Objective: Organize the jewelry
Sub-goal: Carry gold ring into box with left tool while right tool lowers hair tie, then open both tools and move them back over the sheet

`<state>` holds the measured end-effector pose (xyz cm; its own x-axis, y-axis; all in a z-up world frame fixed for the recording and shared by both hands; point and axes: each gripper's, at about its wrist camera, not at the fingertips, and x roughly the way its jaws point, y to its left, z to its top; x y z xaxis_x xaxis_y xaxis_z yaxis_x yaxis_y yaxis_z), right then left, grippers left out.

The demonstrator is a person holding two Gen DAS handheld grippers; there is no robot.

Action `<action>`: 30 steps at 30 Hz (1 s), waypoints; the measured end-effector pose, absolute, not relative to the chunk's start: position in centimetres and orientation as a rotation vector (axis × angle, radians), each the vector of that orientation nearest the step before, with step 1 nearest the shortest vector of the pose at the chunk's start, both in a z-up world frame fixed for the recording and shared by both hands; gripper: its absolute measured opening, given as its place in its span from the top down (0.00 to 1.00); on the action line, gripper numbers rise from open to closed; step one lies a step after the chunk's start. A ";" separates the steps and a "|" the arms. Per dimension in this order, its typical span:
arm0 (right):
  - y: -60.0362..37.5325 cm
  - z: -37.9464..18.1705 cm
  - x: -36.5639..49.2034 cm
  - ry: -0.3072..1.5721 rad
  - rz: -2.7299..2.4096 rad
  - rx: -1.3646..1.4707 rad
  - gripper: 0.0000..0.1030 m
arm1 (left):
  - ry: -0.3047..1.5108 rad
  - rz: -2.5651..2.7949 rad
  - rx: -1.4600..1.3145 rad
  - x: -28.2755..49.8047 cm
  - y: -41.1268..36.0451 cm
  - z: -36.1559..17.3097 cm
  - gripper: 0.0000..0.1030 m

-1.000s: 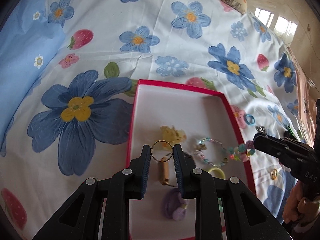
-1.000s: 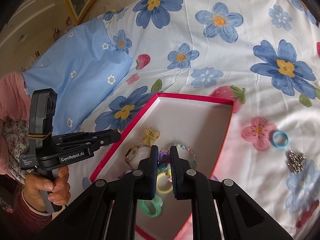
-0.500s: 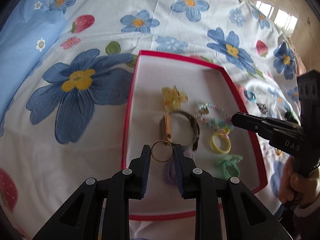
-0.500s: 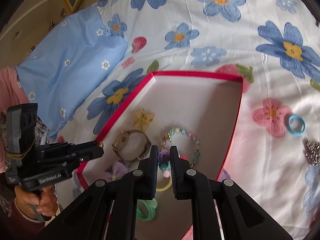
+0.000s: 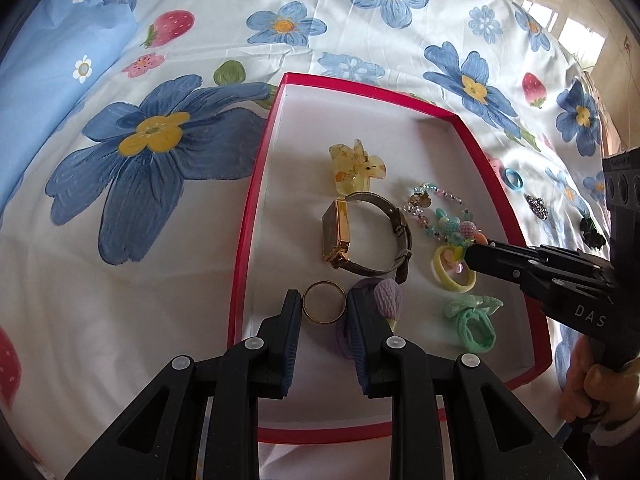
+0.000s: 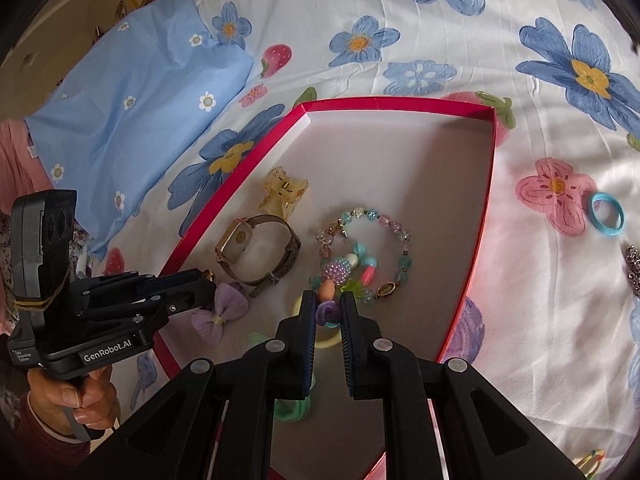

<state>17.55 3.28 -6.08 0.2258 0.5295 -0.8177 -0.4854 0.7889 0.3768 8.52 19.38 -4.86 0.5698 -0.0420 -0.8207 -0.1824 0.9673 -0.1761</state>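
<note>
A red-rimmed tray (image 5: 256,184) (image 6: 400,103) lies on the floral bedsheet. It holds a yellow hair claw (image 5: 354,166), a gold watch (image 5: 352,236) (image 6: 256,248), a beaded bracelet (image 6: 376,240), a yellow hair tie (image 5: 452,276), a green hair tie (image 5: 476,320) and a purple bow (image 6: 220,312). My left gripper (image 5: 324,302) is shut on a gold ring (image 5: 323,301), held above the tray's near left part. My right gripper (image 6: 328,312) is shut on a purple bead charm (image 6: 327,313) above the yellow hair tie.
Right of the tray on the sheet lie a blue hair tie (image 6: 607,215) (image 5: 513,179), a silver sparkly piece (image 6: 634,270) and a dark item (image 5: 591,232). A blue pillow (image 6: 132,108) lies left of the tray.
Both grippers have pulled back toward the tray's near end, each with its piece. More of the tray's contents show now. Both stay shut.
</note>
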 end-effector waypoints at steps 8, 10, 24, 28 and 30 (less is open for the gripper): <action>3.4 -6.1 17.6 1.149 0.698 0.042 0.85 | 0.967 0.096 -0.236 8.6 19.0 -4.9 0.77; 3.4 -6.1 17.5 1.149 0.698 0.044 0.85 | 0.969 0.095 -0.234 8.6 18.9 -4.9 0.76; 2.5 -5.0 16.9 1.119 0.696 0.075 0.72 | 0.952 0.092 -0.267 7.4 18.9 -3.8 0.65; 1.3 -3.6 16.5 1.088 0.687 0.104 0.71 | 0.925 0.090 -0.277 6.5 18.4 -2.6 0.59; 0.5 -2.9 16.2 1.073 0.681 0.118 0.69 | 0.915 0.083 -0.280 6.0 18.1 -2.1 0.56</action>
<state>16.18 0.52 -2.93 0.2966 0.5661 -0.7691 -0.4554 0.7917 0.4072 6.01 18.09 -2.09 0.6093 -0.0480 -0.7915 -0.1891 0.9606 -0.2038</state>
